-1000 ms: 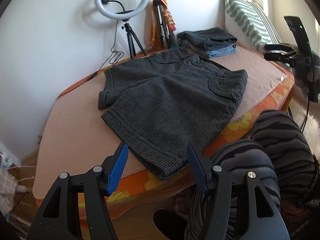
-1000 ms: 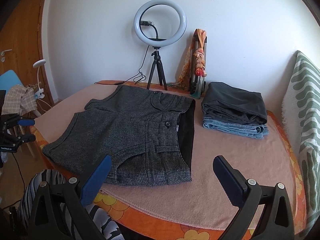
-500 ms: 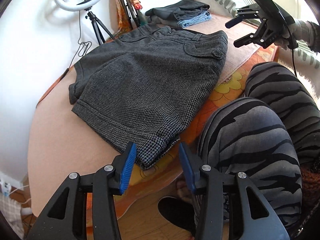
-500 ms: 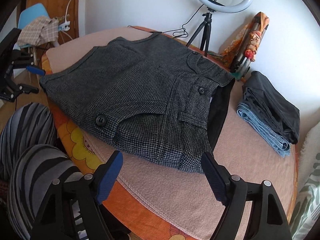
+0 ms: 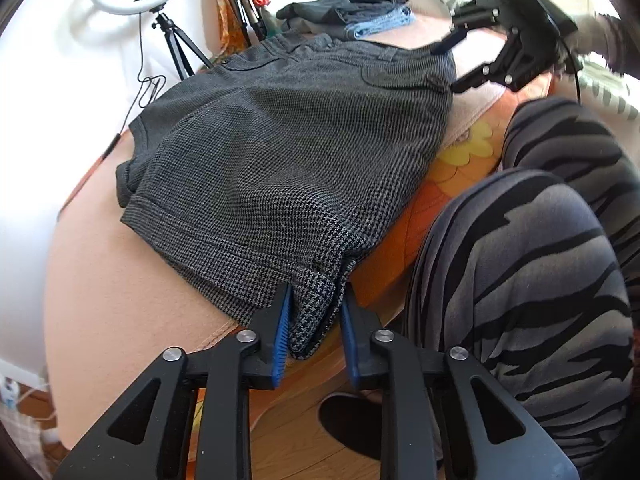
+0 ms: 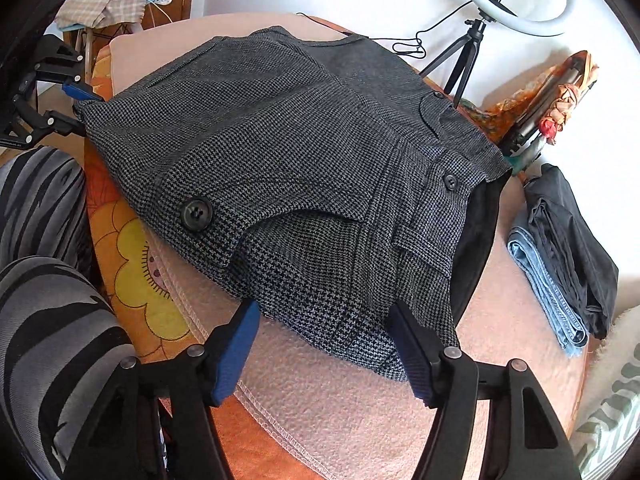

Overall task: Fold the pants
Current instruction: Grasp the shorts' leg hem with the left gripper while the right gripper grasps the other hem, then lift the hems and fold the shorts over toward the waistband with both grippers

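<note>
Dark grey houndstooth shorts lie flat on a pink-covered table, folded lengthwise. My left gripper has its blue pads on both sides of the near leg-hem corner, which hangs off the table edge; a small gap remains. In the right wrist view the shorts fill the middle. My right gripper is open, its jaws straddling the near waistband corner. The left gripper shows at the far left by the hem; the right gripper shows at the waist.
A stack of folded dark and blue pants lies at the table's right. A ring light on a tripod and a bundled umbrella stand at the back. My striped-trousered legs press against the table's orange flowered edge.
Both grippers moved in toward the shorts. The left jaws narrowed around the hem corner. The right jaws came down around the waistband corner.
</note>
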